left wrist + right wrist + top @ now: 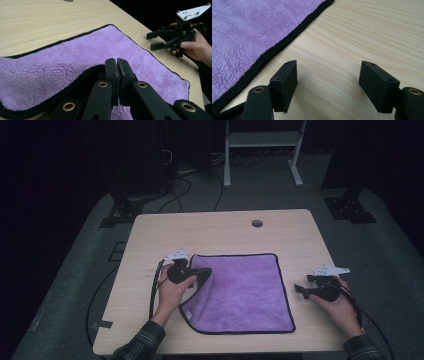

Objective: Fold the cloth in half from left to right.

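Left gripper (117, 62) clamped on purple towel's (105, 47) folded-over left edge

The left gripper (200, 276) has its two jaws squeezed tight together, and the left hand (171, 292) wraps around its body. The right gripper (300, 290) has its jaws wide apart with nothing in between, held low in the right hand (341, 306). Both forearms reach forward in checked sleeves.
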{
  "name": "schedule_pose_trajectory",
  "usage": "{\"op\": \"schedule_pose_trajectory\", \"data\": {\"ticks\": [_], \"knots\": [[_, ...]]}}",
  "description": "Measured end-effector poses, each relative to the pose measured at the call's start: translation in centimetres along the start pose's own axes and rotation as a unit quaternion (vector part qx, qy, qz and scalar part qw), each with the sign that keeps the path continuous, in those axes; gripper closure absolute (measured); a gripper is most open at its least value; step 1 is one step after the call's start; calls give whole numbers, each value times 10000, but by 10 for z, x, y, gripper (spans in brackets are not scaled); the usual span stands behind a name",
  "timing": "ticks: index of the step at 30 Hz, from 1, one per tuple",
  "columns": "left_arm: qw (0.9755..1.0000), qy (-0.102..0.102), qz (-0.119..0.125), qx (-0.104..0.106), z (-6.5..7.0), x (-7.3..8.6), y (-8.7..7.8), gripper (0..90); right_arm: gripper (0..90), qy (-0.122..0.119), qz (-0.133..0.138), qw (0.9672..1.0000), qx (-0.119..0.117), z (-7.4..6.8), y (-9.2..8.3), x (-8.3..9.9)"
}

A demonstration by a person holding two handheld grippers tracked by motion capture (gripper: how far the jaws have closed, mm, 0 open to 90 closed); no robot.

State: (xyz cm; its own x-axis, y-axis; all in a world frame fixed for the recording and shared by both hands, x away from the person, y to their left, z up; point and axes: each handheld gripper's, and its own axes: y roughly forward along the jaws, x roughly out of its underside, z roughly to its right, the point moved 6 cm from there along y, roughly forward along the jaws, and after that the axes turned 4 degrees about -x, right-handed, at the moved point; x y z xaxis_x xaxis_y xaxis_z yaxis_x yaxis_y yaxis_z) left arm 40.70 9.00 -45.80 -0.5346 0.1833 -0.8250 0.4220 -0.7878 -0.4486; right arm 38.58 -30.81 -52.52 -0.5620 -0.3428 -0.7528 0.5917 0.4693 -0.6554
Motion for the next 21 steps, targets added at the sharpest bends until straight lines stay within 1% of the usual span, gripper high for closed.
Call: {"op": "schedule_pose_trajectory", "data": {"ticks": [6, 7, 12, 21], "knots": [[9999, 73, 1, 140, 9, -7, 11, 880, 301, -3, -5, 10000, 1, 0, 0, 0], [9998, 56, 19, 170, 11, -7, 13, 880, 301, -5, -4, 10000, 1, 0, 0, 0], [9996, 105, -60, 267, 16, -8, 23, 880, 301, -6, -4, 10000, 2, 0, 0, 0], [9990, 149, -75, 426, 27, -17, 43, 880, 301, -1, 0, 10000, 1, 0, 0, 0]]}}
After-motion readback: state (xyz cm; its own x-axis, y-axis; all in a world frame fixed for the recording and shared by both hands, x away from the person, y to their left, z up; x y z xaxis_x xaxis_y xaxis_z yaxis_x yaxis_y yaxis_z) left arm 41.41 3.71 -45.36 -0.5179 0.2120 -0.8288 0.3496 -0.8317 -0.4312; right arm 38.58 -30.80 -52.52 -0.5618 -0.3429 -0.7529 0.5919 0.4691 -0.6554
